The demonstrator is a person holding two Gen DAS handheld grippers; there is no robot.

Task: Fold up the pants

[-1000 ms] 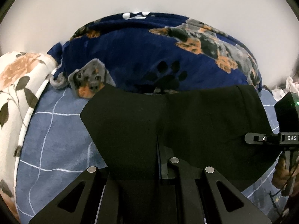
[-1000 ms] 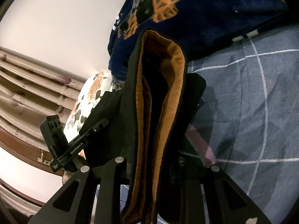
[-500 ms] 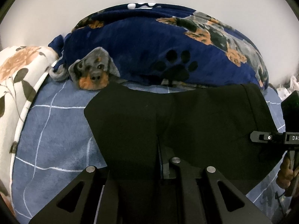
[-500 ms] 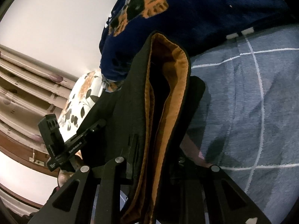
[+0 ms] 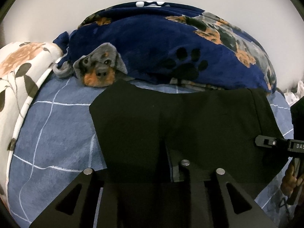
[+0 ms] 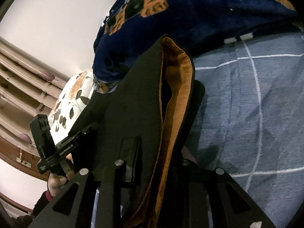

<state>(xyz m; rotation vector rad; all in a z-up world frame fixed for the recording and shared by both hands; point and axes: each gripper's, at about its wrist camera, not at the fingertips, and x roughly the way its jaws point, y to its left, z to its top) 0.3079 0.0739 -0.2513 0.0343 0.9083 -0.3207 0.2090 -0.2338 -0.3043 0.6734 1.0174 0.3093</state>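
Note:
Black pants (image 5: 190, 125) with an orange lining (image 6: 176, 102) lie spread on the blue checked sheet (image 5: 57, 133). My left gripper (image 5: 152, 159) sits at their near edge. Its jaws are opening, and the cloth still lies between them and covers the left finger. Only the grey pad of the right finger (image 5: 173, 163) shows. My right gripper (image 6: 157, 163) is shut on a thick folded edge of the pants, which stands up between its fingers with the lining showing. The other tool's black frame (image 5: 273, 143) reaches the pants' right side, held by a hand (image 6: 57, 180).
A navy dog-print blanket (image 5: 152, 47) is heaped just behind the pants, with a plush dog face (image 5: 98, 70) at its left end. A floral pillow (image 5: 19, 66) borders the sheet on the left. A white wall rises behind, and wooden moulding (image 6: 19, 76) shows far left.
The left gripper's fingers have parted a little around the cloth. In the right wrist view the held fold has leaned rightward, and the gripper's left pad now shows through the cloth.

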